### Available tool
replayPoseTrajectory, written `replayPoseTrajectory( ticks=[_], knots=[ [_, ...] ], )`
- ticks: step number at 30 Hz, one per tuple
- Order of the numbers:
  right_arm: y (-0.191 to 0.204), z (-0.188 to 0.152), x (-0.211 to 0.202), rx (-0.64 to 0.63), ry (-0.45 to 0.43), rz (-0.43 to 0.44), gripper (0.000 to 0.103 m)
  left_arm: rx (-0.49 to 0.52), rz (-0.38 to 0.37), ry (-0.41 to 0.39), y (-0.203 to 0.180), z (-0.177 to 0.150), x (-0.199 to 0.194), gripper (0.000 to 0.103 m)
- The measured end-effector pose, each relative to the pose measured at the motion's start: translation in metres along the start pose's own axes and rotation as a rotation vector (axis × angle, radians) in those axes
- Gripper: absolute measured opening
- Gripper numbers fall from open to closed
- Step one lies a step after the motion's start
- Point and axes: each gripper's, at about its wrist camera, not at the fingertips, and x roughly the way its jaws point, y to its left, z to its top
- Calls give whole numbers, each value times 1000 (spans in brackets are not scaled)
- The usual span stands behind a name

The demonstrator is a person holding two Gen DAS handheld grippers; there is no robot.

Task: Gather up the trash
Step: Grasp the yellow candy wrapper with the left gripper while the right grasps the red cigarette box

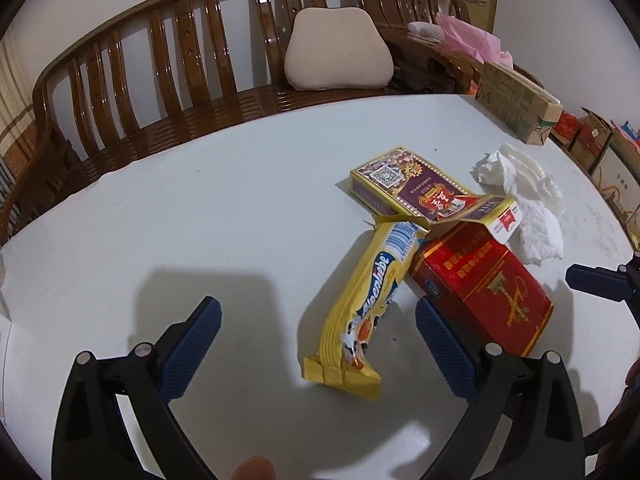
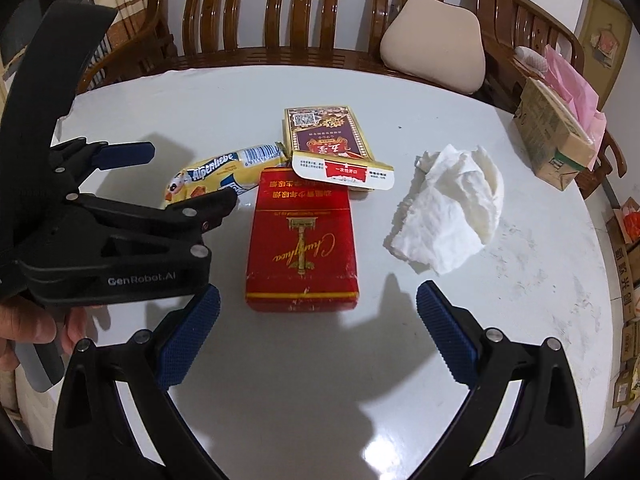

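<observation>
On the white table (image 1: 208, 216) lie a yellow Alpenliebe candy wrapper (image 1: 360, 308), a red cigarette box (image 1: 484, 292), a purple-and-gold cigarette box (image 1: 412, 184) with its lid flap open, and a crumpled white tissue (image 1: 524, 204). My left gripper (image 1: 318, 316) is open and empty, its fingers on either side of the wrapper's near end. My right gripper (image 2: 318, 304) is open and empty, just in front of the red box (image 2: 304, 240). The right wrist view also shows the wrapper (image 2: 224, 174), the purple box (image 2: 326, 132), the tissue (image 2: 452, 208) and the left gripper (image 2: 180, 172).
A brown cardboard box (image 2: 556, 136) stands at the table's far right edge, with pink paper (image 2: 572, 84) behind it. A wooden bench (image 1: 160, 80) with a beige cushion (image 1: 338, 54) runs behind the table. Stacked cartons (image 1: 612, 160) sit to the right.
</observation>
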Motion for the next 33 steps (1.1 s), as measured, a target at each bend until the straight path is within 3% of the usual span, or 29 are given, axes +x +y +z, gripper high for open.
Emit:
replayPoseTrajectory(
  ticks=[6, 15, 17, 23, 30, 33],
  knots=[
    [3, 3, 14, -9, 22, -6, 94, -15, -2, 15, 5, -1, 11, 94],
    [2, 6, 22, 3, 26, 21, 86, -32, -35, -8, 3, 3, 12, 75],
    [1, 8, 23, 2, 24, 21, 85, -33, -33, -15, 3, 3, 11, 66],
    [2, 10, 23, 12, 15, 14, 82, -36, -33, -21, 3, 3, 9, 59],
    [8, 12, 20, -3, 3, 22, 57, -66, -29, -33, 8, 4, 7, 36],
    [11, 12, 19, -10, 0, 24, 55, -87, -35, -37, 13, 3, 6, 24]
  ],
)
